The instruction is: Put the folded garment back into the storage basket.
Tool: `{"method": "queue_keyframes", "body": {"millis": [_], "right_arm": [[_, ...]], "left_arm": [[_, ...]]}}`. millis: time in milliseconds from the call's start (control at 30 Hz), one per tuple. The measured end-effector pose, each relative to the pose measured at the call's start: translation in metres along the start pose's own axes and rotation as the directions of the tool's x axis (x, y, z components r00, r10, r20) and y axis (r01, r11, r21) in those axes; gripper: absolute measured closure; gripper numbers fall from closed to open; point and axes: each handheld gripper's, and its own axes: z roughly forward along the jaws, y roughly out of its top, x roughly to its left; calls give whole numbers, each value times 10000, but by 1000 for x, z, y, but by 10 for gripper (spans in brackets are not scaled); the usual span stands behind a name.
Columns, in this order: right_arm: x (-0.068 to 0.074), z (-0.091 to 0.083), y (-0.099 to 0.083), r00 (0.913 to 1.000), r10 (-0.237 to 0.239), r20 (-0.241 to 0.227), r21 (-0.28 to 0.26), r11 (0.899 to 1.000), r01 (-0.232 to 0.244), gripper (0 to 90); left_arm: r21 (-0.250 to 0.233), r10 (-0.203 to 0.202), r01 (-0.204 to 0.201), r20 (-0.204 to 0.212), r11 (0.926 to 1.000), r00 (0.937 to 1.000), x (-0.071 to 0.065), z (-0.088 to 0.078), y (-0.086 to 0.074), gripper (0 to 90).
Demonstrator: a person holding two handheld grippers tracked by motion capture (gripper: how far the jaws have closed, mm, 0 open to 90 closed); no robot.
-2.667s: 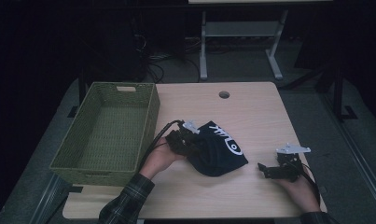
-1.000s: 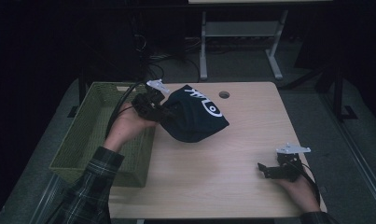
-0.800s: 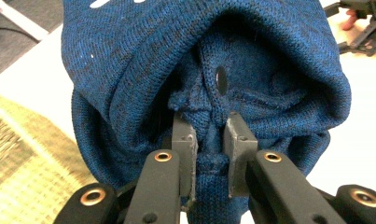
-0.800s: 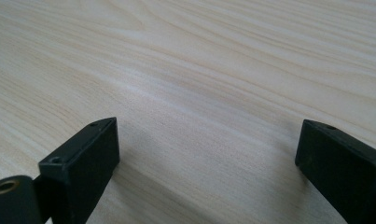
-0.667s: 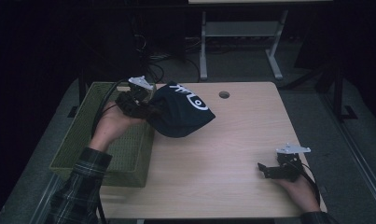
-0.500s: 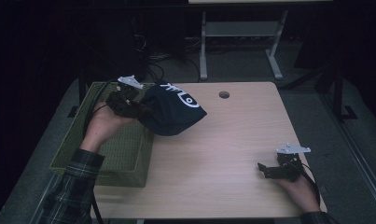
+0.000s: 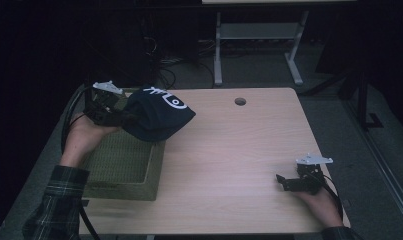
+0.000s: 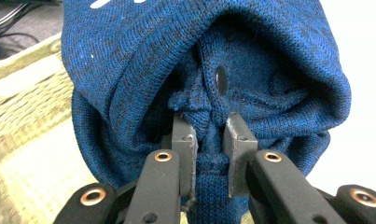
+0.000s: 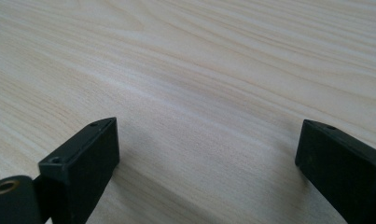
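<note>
High view: the left claw (image 7: 120,116) carries the dark blue knit beanie (image 7: 156,116) over the green woven basket (image 7: 121,162), far left on the counter (image 7: 239,165). Left gripper view: its pads (image 8: 184,149) are clamped on a beanie fold. Right gripper view: the right claw (image 9: 206,154) stands apart over bare wood.

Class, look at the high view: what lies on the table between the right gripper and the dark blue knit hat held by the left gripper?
Nothing: between the right gripper and the knit hat the high view shows bare wooden table.

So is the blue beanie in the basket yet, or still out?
Out. The left tool holds the blue beanie in the air over the basket rim, partly above the table.
</note>
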Motion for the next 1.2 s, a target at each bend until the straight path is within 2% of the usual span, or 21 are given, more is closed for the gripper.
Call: {"method": "queue_keyframes", "body": {"millis": [200,233,500,967,1067,1200], "right_arm": [[0,0,0,10000,10,1,4,10000,-10,59],[0,0,0,10000,10,1,4,10000,-10,59],[0,0,0,10000,9,2,8,10000,-9,58],[0,0,0,10000,7,2,7,10000,-7,59],[0,0,0,10000,8,2,10,10000,-8,59],[0,0,0,10000,1,2,8,10000,-1,59]], "left_arm": [[-105,-538,534,-438,9985,9976,17,-9,-16,769],[-155,-703,696,-521,9975,9962,20,-10,-19,769],[-75,-1291,1292,-1197,9916,9844,40,-13,-41,769],[192,-2082,2150,-1789,9764,9616,65,0,-77,769],[372,-2064,2181,-2016,9752,9575,66,5,-83,769],[529,-2176,2327,-2043,9711,9544,67,16,-91,769]]}}
